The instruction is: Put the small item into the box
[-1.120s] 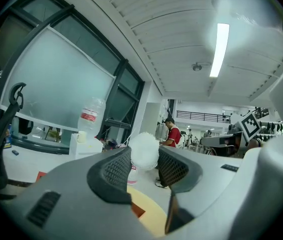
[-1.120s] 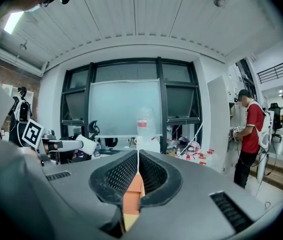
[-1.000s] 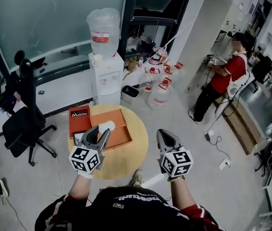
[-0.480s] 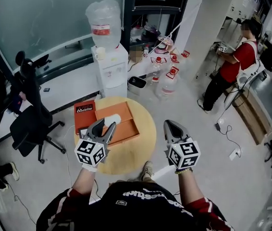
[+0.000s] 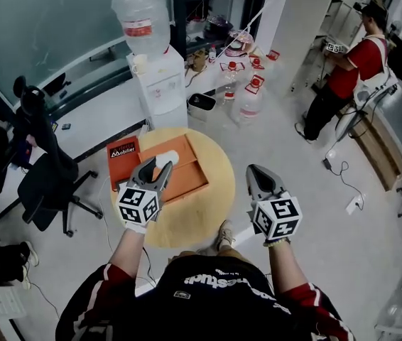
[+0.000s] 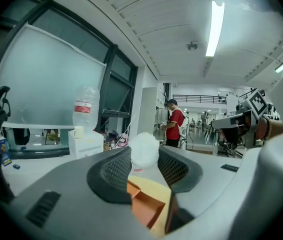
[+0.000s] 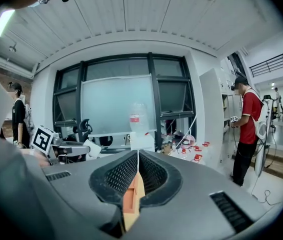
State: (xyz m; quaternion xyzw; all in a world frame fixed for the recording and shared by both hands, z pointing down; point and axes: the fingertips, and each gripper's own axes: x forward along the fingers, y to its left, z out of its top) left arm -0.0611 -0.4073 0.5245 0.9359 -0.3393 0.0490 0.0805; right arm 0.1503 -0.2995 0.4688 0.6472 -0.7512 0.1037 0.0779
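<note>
An open orange box (image 5: 187, 178) lies on a round wooden table (image 5: 201, 212). My left gripper (image 5: 156, 166) hangs over the box's left part, shut on a small white fluffy item (image 5: 164, 160). In the left gripper view the white item (image 6: 144, 149) sits pinched between the jaw tips of the left gripper (image 6: 144, 158), with the orange box (image 6: 149, 206) below them. My right gripper (image 5: 258, 172) is to the right of the table edge, shut and holding nothing. In the right gripper view the right gripper (image 7: 138, 158) has its jaws together, and a sliver of the orange box (image 7: 132, 196) shows through them.
The box's orange lid (image 5: 123, 158) lies at the table's left. Behind the table stand a water dispenser (image 5: 160, 84) and water bottles (image 5: 247, 94) on the floor. An office chair (image 5: 45, 180) is at the left. A person in red (image 5: 346, 66) stands at the far right.
Both grippers have sunk a little. The left one, still shut on the white item, has shifted further over the orange box. The right jaws have stayed shut.
</note>
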